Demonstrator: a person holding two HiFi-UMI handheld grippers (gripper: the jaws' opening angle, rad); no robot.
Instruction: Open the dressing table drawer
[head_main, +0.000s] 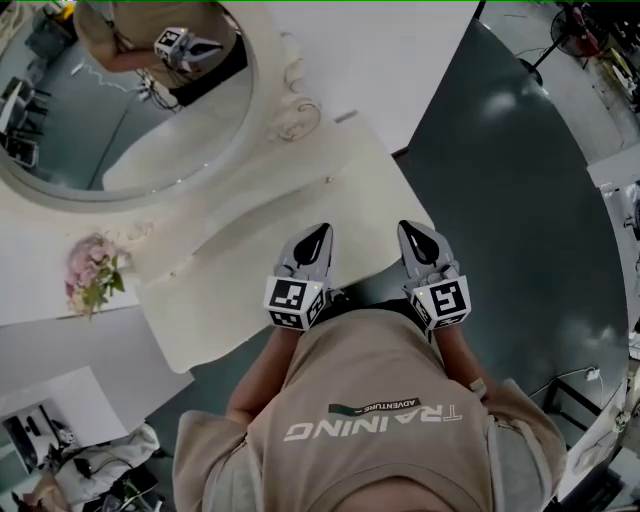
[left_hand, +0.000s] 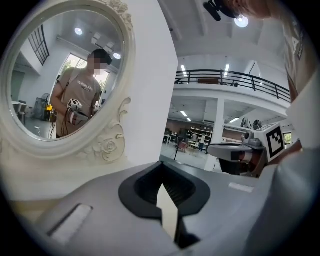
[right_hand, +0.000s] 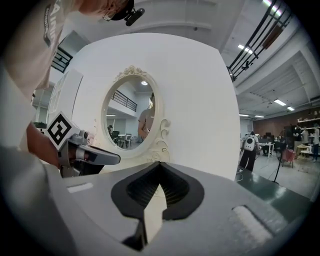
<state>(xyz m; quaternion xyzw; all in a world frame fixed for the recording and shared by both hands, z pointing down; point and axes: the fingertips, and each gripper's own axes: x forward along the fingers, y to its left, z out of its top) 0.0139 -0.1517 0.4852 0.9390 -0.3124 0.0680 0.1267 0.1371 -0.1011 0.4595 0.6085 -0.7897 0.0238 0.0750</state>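
Person at dressing table, L gripper & R gripper side by side over its front edge, both w/ jaws closed, holding nothing. The drawer is out of sight, presumably below that edge. Best approach, prob.: dip lower, part jaws, pull straight back.

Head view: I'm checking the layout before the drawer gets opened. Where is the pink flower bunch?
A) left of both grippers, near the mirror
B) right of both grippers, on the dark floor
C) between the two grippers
A: the pink flower bunch sits by the mirror, left of the left gripper and right gripper.
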